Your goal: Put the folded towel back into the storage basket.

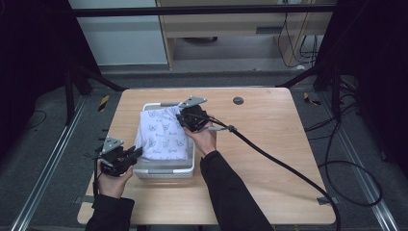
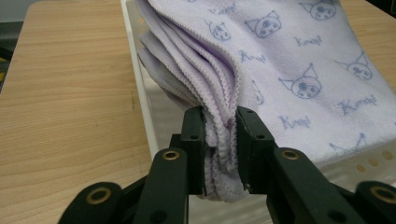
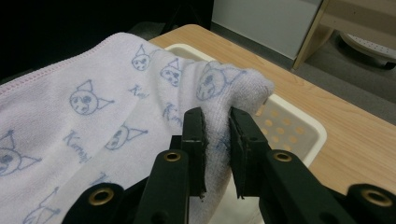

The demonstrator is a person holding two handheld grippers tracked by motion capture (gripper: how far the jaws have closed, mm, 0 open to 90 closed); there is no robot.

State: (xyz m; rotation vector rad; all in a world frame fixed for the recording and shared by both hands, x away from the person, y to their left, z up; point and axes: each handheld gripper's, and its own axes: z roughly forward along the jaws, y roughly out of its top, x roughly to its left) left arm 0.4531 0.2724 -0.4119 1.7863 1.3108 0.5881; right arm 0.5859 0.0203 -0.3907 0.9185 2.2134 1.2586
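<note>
Wooden table (image 1: 269, 144), both jaws clamping towel (image 1: 161, 134)

Dim surroundings, evenly lit tabletop, soft focus

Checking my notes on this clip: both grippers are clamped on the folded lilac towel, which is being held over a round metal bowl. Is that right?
Not a round metal bowl: the high view shows a white rectangular basket. The rest holds: the left gripper and the right gripper are clamped on the folded lilac towel.

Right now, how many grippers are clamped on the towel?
2. The left gripper pinches the folded towel at its near-left corner; the right gripper pinches its far-right corner over the white basket.
</note>
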